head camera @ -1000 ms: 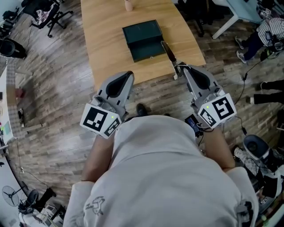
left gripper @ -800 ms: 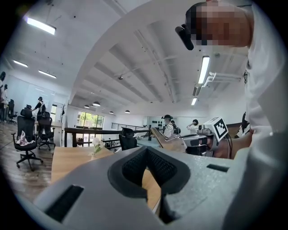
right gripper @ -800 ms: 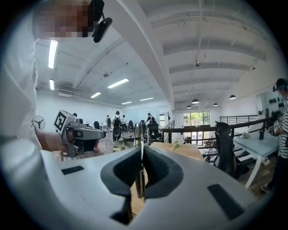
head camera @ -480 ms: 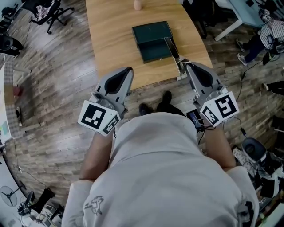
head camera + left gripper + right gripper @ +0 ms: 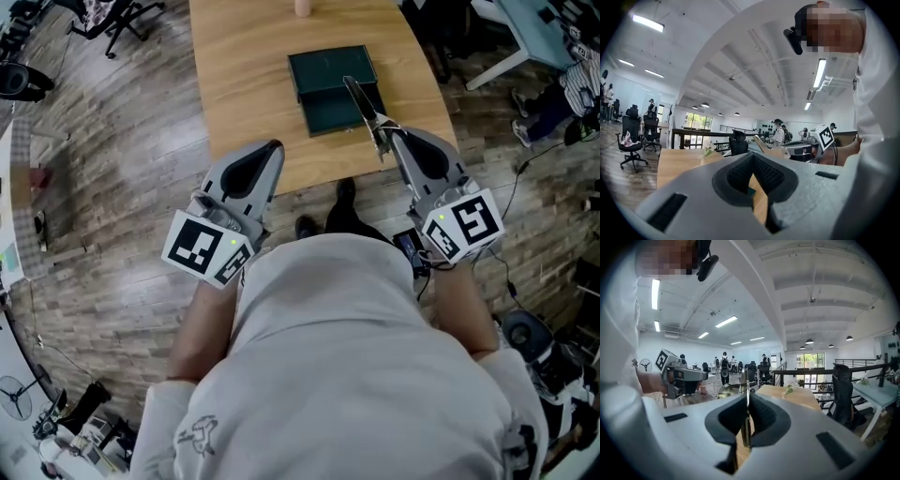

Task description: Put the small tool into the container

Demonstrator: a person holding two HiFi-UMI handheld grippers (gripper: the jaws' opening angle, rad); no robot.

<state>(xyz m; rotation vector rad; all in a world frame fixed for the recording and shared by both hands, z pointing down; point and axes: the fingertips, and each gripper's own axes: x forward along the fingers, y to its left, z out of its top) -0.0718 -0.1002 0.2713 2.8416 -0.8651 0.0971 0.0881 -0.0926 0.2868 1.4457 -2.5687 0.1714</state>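
A dark green container (image 5: 330, 73) lies with its lid open on the wooden table (image 5: 244, 84). My right gripper (image 5: 385, 132) is shut on the small tool (image 5: 360, 101), a thin metal blade with a brown part. In the head view the tool's far end reaches over the container's right side. In the right gripper view the blade (image 5: 746, 423) stands upright, pinched between the pads. My left gripper (image 5: 273, 148) hovers at the table's near edge, left of the container, open with nothing between its pads. In the left gripper view a sliver of the green container (image 5: 749, 191) shows through the gap.
A pale cup (image 5: 302, 7) stands at the table's far end. Office chairs (image 5: 103, 14) are on the wooden floor at upper left. Another desk and a seated person (image 5: 577, 84) are at upper right. Cables and gear lie on the floor at right.
Both grippers have moved forward to the table. The tool's far end, earlier beside the container's right edge, now reaches over the container. The left gripper's tip has reached the table's near edge.
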